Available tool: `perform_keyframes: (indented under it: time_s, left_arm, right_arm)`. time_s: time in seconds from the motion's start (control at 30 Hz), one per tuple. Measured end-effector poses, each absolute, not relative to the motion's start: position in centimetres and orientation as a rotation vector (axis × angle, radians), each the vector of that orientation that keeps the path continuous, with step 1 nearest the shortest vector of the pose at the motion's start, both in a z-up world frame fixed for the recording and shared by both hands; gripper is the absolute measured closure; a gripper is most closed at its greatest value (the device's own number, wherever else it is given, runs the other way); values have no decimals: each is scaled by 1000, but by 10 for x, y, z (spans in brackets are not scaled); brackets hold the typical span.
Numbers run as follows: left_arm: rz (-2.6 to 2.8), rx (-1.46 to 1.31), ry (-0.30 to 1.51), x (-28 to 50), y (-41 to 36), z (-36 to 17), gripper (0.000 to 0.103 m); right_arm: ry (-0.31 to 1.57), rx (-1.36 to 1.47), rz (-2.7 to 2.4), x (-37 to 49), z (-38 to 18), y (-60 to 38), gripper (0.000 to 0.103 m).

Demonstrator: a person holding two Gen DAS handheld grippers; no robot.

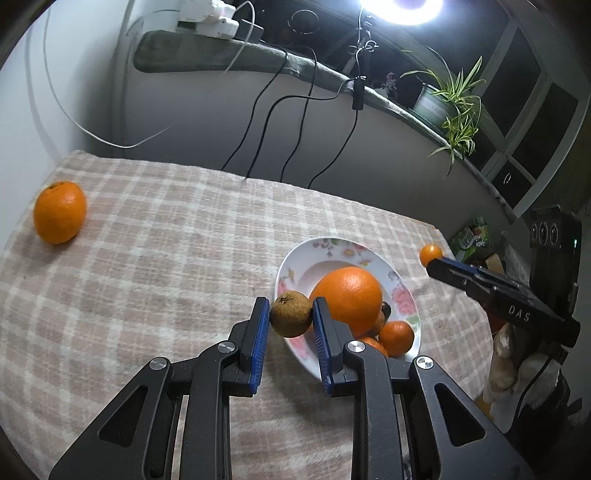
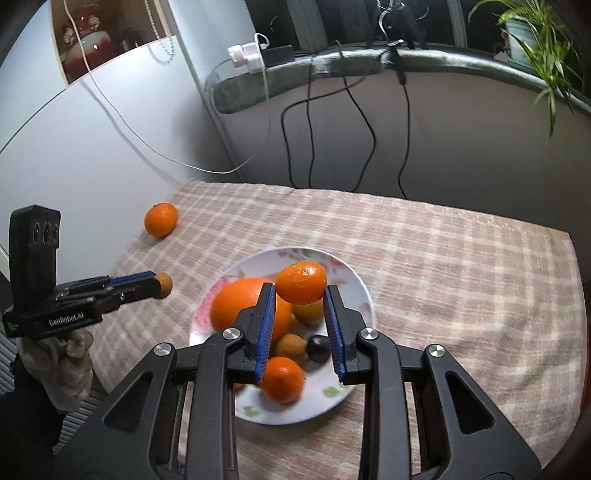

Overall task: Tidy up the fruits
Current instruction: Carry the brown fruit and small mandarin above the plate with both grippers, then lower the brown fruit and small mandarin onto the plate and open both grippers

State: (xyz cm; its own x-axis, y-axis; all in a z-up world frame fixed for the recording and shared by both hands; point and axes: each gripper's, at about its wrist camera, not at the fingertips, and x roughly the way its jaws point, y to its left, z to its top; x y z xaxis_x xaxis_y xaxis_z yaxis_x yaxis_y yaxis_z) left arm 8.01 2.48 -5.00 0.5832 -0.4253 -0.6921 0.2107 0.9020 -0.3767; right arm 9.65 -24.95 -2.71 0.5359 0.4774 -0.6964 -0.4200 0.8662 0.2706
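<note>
Floral plate (image 2: pixel 354 280) mid-frame on the checked desk (image 2: pixel 461 266), already piled with fruit. Left tongs (image 1: pixel 291 314) clamp a brown fruit (image 1: pixel 291 314) by its near rim; right tongs (image 2: pixel 300 291) pinch a small orange (image 2: pixel 301 282) above the pile. Loose orange (image 1: pixel 59 212) far left. Risk: fruit released on the heap rolls off; both tongs converge and may clash.

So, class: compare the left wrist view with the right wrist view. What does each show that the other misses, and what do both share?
Left wrist only: the bright ring lamp overhead.
Right wrist only: the small dark round fruit and the tan nut-like fruit in the plate.
Both: the floral white plate with a large orange, a lone orange on the checked cloth, the left gripper clamping a small brown fruit, and the right gripper clamping a small orange kumquat.
</note>
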Motion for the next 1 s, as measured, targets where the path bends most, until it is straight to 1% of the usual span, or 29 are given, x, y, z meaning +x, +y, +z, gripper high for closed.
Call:
perform_keyframes:
  time_s: [0.43, 1.0]
  left_arm:
    - [-385, -250, 901, 113, 3, -58, 81]
    - [-404, -217, 927, 145, -21, -62, 81]
  right_arm:
    - [909, 94, 532, 100, -58, -266, 75]
    - [931, 82, 546, 100, -73, -264, 75]
